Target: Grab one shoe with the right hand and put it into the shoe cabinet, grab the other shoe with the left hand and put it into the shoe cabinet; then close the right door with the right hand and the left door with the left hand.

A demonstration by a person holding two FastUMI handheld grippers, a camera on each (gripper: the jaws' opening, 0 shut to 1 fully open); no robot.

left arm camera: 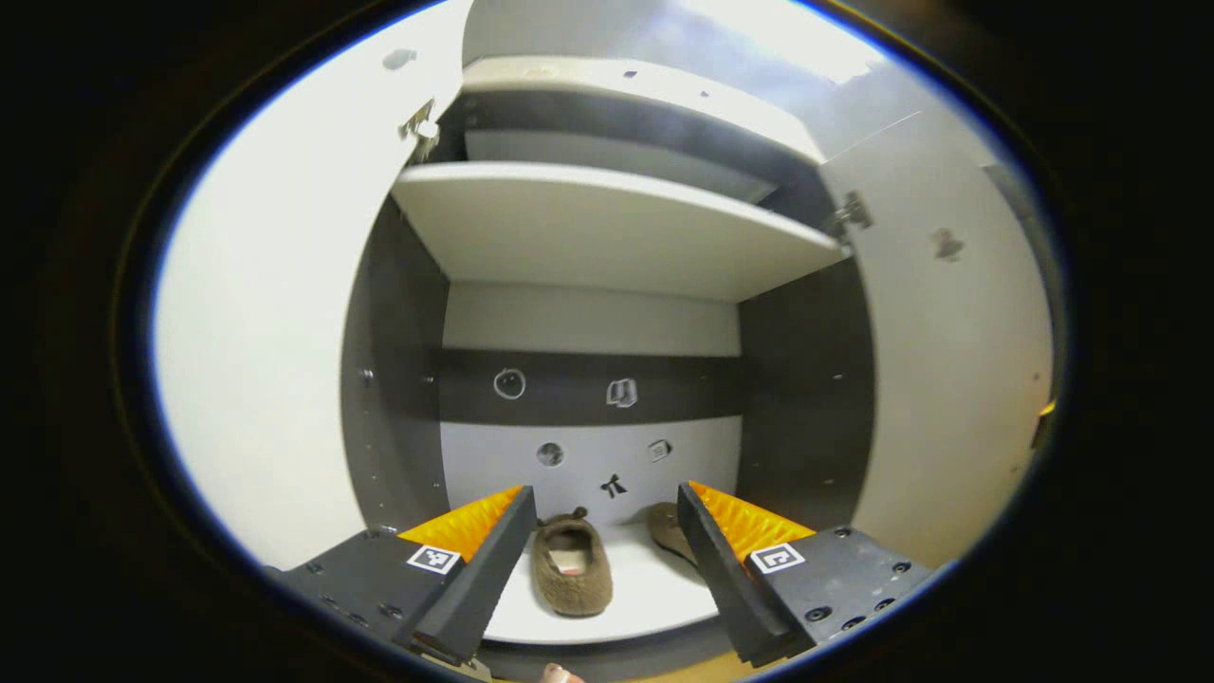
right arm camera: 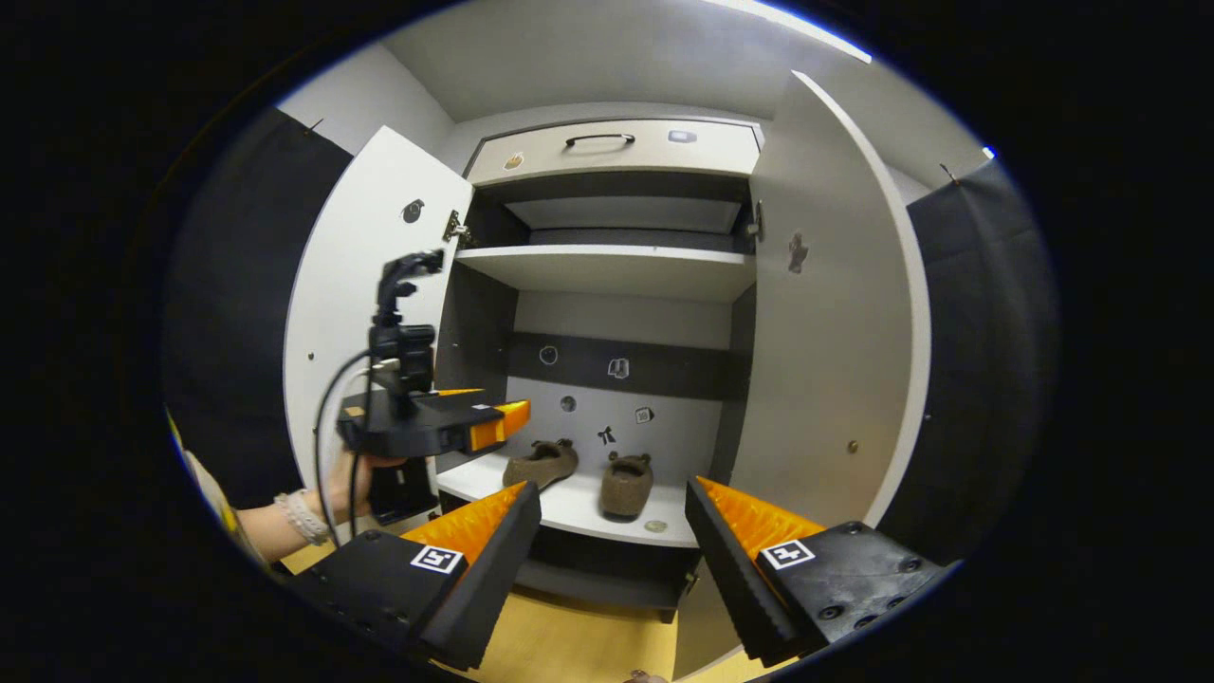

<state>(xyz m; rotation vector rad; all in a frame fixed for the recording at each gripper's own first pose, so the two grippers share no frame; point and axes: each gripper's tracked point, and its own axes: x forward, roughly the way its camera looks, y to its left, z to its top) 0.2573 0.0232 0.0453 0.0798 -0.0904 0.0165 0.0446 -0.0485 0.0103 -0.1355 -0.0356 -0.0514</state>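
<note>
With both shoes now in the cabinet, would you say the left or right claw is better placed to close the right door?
Right, probably: the right claw is open, empty and back from the cabinet, with the right door on its side.

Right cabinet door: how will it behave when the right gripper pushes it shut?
The right door is a tall, flat panel on hinges, so it will probably swing stiffly as one piece, without flexing. Its face looks smooth, so the right gripper may slide across it. Both shoes sit back on the shelf, so they likely won't block it.
</note>
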